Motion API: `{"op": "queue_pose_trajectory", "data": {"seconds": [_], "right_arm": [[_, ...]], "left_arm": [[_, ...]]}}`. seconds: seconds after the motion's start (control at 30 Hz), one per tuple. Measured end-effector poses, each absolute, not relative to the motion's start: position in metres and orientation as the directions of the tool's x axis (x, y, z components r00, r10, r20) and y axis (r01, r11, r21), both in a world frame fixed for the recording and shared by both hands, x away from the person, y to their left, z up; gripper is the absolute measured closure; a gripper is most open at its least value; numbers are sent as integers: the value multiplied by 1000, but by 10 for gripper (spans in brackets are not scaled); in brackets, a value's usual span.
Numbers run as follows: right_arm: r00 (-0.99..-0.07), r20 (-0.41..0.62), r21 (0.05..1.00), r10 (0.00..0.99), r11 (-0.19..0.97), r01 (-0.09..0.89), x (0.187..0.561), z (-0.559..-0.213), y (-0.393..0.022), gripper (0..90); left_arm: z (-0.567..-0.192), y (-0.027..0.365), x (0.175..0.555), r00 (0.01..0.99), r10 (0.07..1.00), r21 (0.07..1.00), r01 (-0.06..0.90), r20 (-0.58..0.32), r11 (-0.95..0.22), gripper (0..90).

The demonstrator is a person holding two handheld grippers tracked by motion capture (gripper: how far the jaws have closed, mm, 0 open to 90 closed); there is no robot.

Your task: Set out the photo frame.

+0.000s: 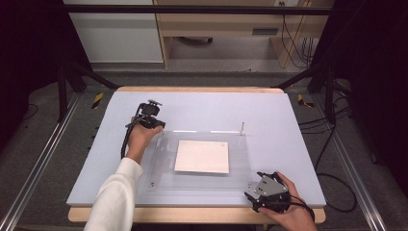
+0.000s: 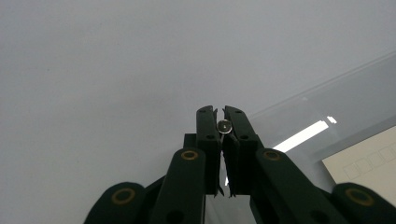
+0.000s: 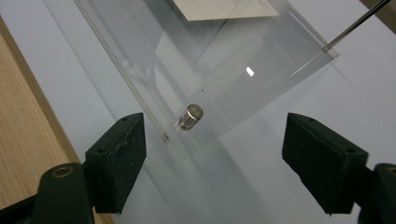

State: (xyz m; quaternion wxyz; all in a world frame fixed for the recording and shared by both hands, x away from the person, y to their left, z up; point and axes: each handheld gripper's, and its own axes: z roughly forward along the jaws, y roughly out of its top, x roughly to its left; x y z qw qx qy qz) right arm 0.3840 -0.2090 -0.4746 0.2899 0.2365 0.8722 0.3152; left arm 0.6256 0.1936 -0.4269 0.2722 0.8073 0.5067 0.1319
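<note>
High view puts a clear acrylic panel (image 1: 199, 159) at the centre of the frame on a pale blue-grey table (image 1: 288, 125), with a white sheet of paper (image 1: 202, 156) under or inside it. The left gripper (image 1: 153, 121) sits at the panel's upper-left corner, and the right gripper (image 1: 264, 188) sits low and right, just off the panel's lower-right corner.

In the left gripper view the jaws are clamped on a small metal peg (image 2: 224, 125), seen end-on at centre frame. In the right gripper view the jaws stand wide apart, holding nothing, framing a short metal stud (image 3: 190, 116) that stands in the panel's corner. A thin upright rod (image 1: 242, 128) rises at the panel's upper-right corner.

The risks, as I judge them:
- The clamped peg could slip or tilt if the left hand twists, since the jaws hold it only near their tips.
- The panel could slide on the smooth table if either hand pushes sideways on its fitting, because nothing visible pins it down.

Hard to make out:
- The panel's edges nearly vanish against the table.
- Whether the clamped peg is seated in the panel or lifted clear of it cannot be told.
- The print on the paper is too small to read.
</note>
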Motion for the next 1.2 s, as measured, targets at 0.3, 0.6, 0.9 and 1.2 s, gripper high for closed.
{"op": "queue_pose_trajectory", "data": {"seconds": [0.3,0.6,0.9,1.2], "right_arm": [[-723,-392,671,569,715,198,389,-480,-205,270],[-711,-434,670,553,726,154,387,-478,-200,333],[-718,-452,669,530,734,121,384,-475,-198,446],[-702,-470,667,534,736,113,383,-473,-198,469]], "left_arm": [[-428,194,627,453,889,572,748,-67,-338,846],[-428,194,628,459,886,571,747,-70,-342,845],[-428,195,628,472,879,574,739,-68,-353,844],[-429,197,627,472,879,580,736,-71,-348,843]]}}
